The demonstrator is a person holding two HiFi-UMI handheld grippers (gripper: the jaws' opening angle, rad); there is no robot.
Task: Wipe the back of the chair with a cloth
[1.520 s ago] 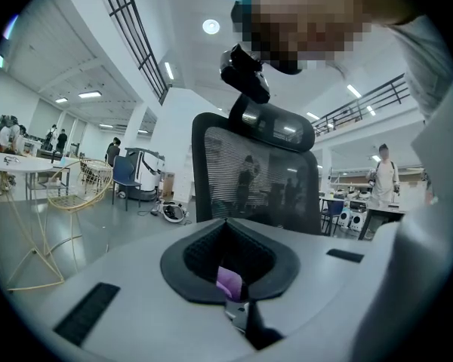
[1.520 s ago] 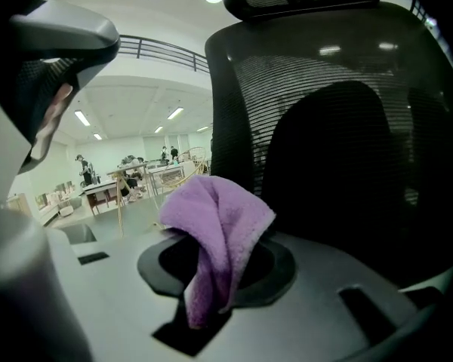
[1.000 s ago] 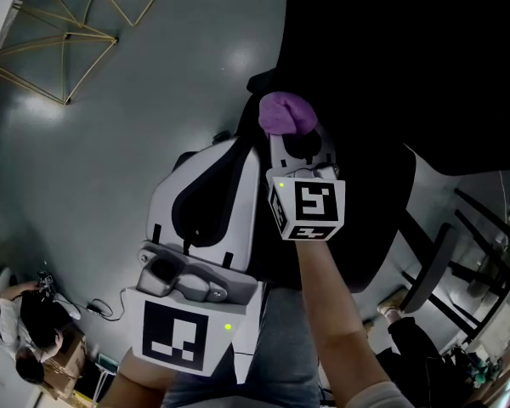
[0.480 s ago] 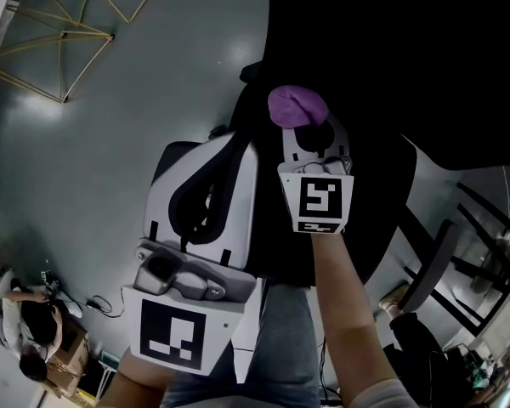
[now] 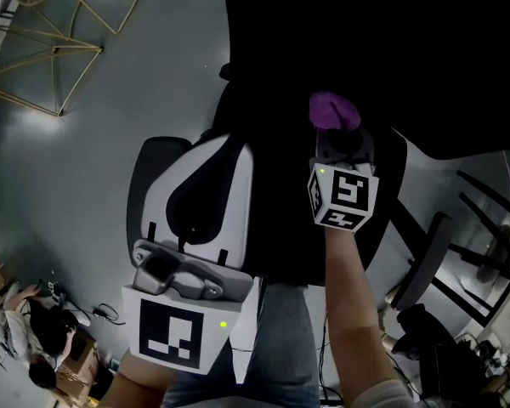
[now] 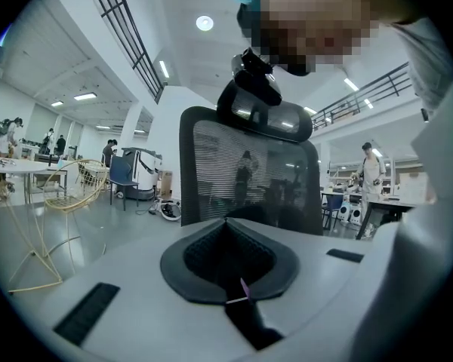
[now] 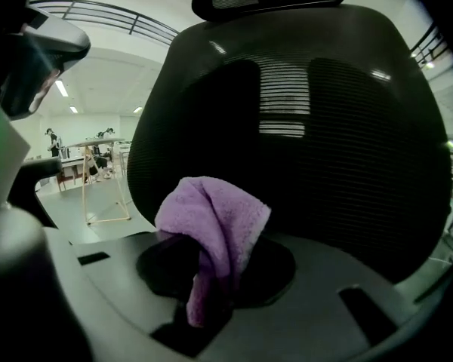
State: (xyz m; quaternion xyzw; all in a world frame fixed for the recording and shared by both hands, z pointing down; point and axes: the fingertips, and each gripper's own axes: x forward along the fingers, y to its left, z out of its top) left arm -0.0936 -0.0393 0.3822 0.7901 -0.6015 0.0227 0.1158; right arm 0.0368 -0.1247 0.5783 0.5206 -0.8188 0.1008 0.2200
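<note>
At upper centre of the head view, the right gripper (image 5: 338,136) is clenched on a bunched purple cloth (image 5: 333,110), which pokes out beyond its tips over the black chair back (image 5: 272,66). From the right gripper view, the cloth (image 7: 215,221) is pinched between the jaws of that gripper (image 7: 211,281) and droops over them, with the dark mesh chair back (image 7: 325,127) filling the frame right behind it; whether cloth and mesh touch cannot be told. Lower left of the head view, the left gripper (image 5: 225,155) is held apart from the chair. Its own view shows the left gripper (image 6: 228,236) closed on nothing but a tiny purple thread (image 6: 244,287), facing the mesh back and headrest (image 6: 264,115).
</note>
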